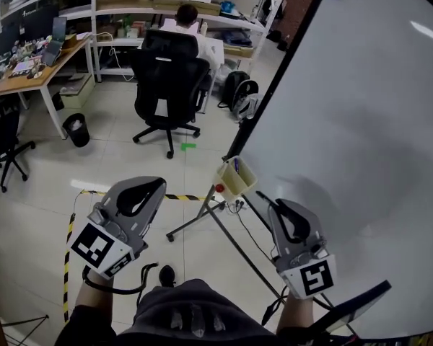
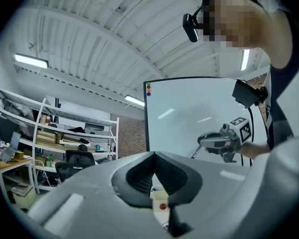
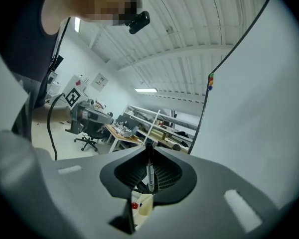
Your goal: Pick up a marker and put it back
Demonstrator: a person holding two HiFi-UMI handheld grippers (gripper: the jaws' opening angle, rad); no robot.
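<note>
A thin dark marker [image 3: 149, 173] stands between the jaws of my right gripper [image 3: 149, 151], which is shut on it. In the head view that right gripper [image 1: 276, 206] is low beside the whiteboard [image 1: 361, 121], and the marker [image 1: 264, 197] sticks out toward the pale yellow holder cup [image 1: 234, 179]. The cup hangs at the board's lower left edge with a blue marker [image 1: 236, 166] in it. My left gripper [image 1: 161, 184] hovers left of the cup, jaws together and empty. The cup [image 2: 159, 203] shows through its jaw opening.
The whiteboard's stand legs [image 1: 202, 215] and a cable run over the floor below the cup. A person sits in a black office chair [image 1: 169, 85] at a desk further back. Yellow-black floor tape [image 1: 130, 193], a bin [image 1: 76, 130] and shelves [image 1: 130, 6] lie beyond.
</note>
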